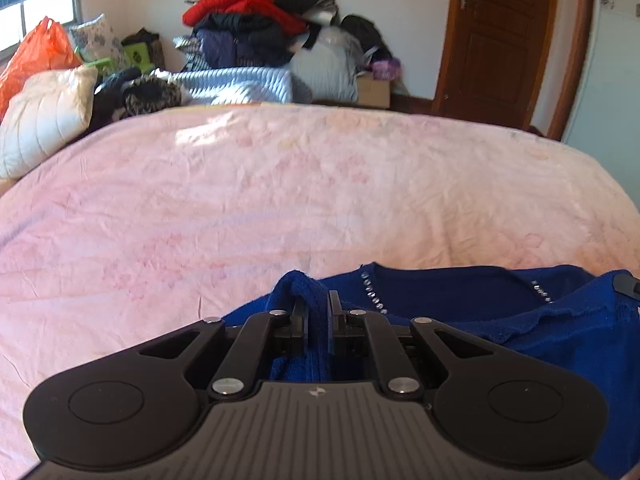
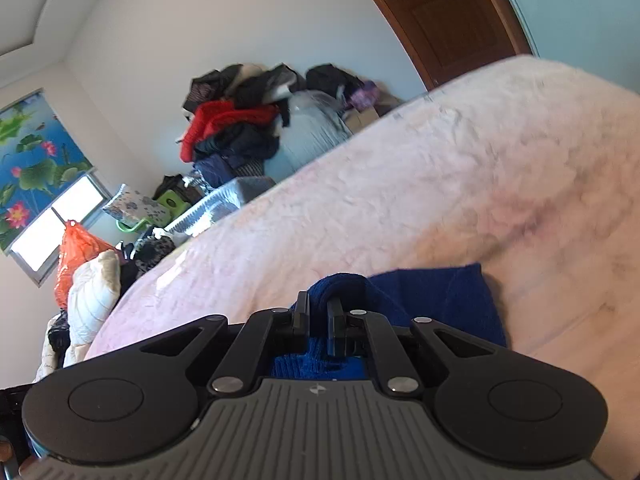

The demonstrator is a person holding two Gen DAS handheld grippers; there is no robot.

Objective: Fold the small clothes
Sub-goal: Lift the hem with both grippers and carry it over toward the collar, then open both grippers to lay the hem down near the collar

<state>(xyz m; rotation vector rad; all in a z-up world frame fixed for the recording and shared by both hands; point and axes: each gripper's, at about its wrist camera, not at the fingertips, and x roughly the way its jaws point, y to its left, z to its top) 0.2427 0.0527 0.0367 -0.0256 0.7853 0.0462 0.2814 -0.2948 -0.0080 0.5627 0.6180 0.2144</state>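
A dark blue knit sweater (image 1: 520, 320) with a row of rhinestones along its neckline lies at the near edge of a pink bedspread (image 1: 280, 200). My left gripper (image 1: 318, 308) is shut on a bunched fold of the sweater at its left shoulder. In the right wrist view my right gripper (image 2: 318, 308) is shut on another fold of the same blue sweater (image 2: 440, 296), with the camera tilted. A black piece of the right gripper shows at the right edge of the left wrist view (image 1: 628, 286).
A tall pile of clothes (image 1: 256, 28) stands past the far side of the bed. A cream pillow (image 1: 44, 120) and an orange plastic bag (image 1: 36, 56) sit at the far left. A brown wooden door (image 1: 500, 40) is at the far right.
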